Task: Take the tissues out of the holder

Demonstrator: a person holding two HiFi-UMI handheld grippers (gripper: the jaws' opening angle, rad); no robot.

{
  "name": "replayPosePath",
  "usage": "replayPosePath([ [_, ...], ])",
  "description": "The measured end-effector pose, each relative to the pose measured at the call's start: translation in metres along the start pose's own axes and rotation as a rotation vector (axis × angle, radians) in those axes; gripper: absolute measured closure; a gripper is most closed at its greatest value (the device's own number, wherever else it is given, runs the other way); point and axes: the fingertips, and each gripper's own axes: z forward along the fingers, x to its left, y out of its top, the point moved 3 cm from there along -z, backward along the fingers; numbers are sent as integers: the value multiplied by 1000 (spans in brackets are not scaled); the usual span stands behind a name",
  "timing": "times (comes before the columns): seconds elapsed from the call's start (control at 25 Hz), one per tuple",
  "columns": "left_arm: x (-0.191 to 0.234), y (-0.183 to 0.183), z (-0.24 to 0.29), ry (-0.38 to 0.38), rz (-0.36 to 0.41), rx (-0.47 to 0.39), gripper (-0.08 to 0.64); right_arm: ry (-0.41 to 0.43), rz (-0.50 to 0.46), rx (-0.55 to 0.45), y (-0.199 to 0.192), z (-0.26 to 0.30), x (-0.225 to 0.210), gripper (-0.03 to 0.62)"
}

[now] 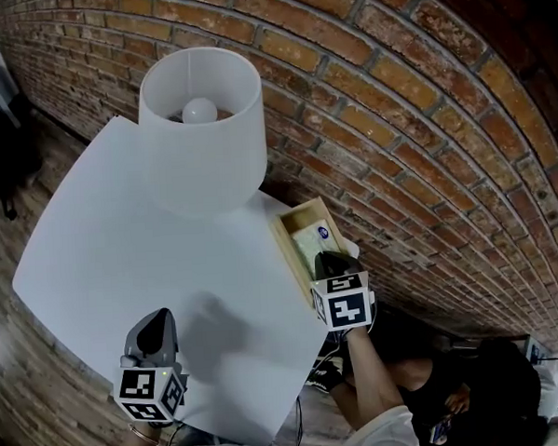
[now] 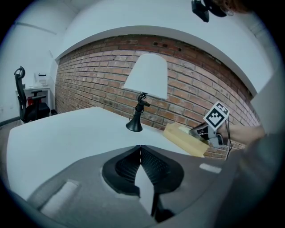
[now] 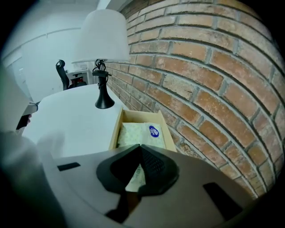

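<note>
Tissue pack [image 3: 140, 133]: a soft white packet with a blue round label near its far end. It lies flat inside the wooden holder [image 3: 116, 129], which it nearly fills.

Holder: an open-topped, light-wood box. It stands at the right edge of the white table [image 1: 121, 235], close against the brick wall [image 1: 395, 118].

Right gripper [image 1: 333, 261]: I hold it tilted down over the near end of the holder. In the right gripper view its jaws stand together, tips meeting. A strip of the pack shows through the slot behind the tips. I cannot tell whether any wrapper is caught between the pads.

Left gripper [image 1: 155, 317]: I hold it low over the near left part of the table, well apart from the holder. Its jaws are likewise together, with nothing between them. Only bare tabletop shows through its slot.

Lamp [image 1: 201, 128]: a white shade on a black stem and foot. It stands on the table beyond the holder, near the wall.

Office chair [image 3: 61, 73]: black, in the far background beyond the table.
</note>
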Motion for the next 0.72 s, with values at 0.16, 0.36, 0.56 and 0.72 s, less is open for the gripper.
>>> replayPosePath([
  [0.16,0,1,-6,-5,-7,-9,551,-4,-5,-15,5,-9,2,581],
  [0.36,0,4,-17,-6,-8,-22,551,-22,-4,-28,7,-23,2,581],
  [0.56,1,10,-26,-8,-7,-40,551,-45,-8,-54,17,-40,-3,581],
  [0.72,-2,13,-33,-18,-8,-51,551,-61,-11,-72,23,-54,-5,581],
])
